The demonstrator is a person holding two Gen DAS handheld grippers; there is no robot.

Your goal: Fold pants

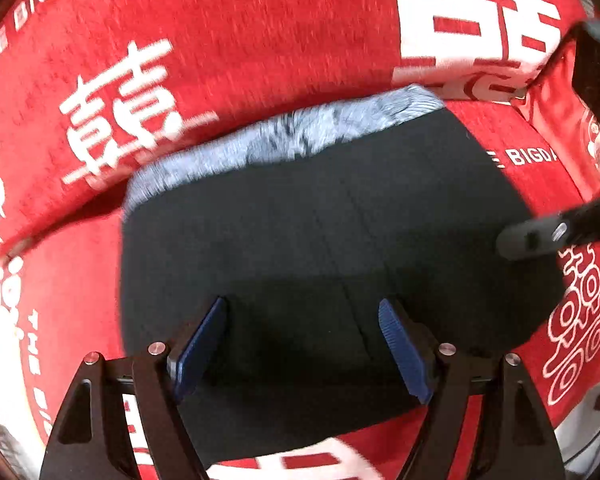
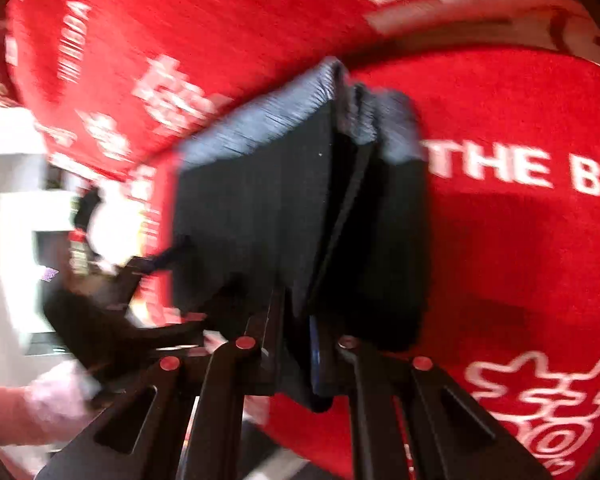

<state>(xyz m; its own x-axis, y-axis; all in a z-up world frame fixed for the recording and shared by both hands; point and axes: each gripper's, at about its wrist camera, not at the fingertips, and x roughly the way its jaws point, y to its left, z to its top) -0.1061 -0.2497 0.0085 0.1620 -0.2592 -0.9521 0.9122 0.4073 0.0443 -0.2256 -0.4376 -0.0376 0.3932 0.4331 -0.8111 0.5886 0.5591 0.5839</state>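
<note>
The black pants [image 1: 320, 232] lie folded in a thick rectangle on the red cover, with a grey fleecy lining [image 1: 284, 136] showing along the far edge. My left gripper [image 1: 302, 312] hovers open just above their near part, blue pads wide apart. My right gripper [image 2: 296, 344] is shut on the near edge of the folded pants [image 2: 260, 200], whose stacked layers show edge-on. The right gripper's finger [image 1: 540, 236] shows at the pants' right edge in the left wrist view. The left gripper [image 2: 112, 280] shows blurred at the left of the right wrist view.
A red cover with white characters and lettering [image 1: 120, 120] spreads under the pants. A red cushion [image 1: 560, 92] stands at the far right. A gloved hand [image 2: 52, 400] is at the lower left. The cover's edge and pale floor [image 1: 588, 420] lie at the right.
</note>
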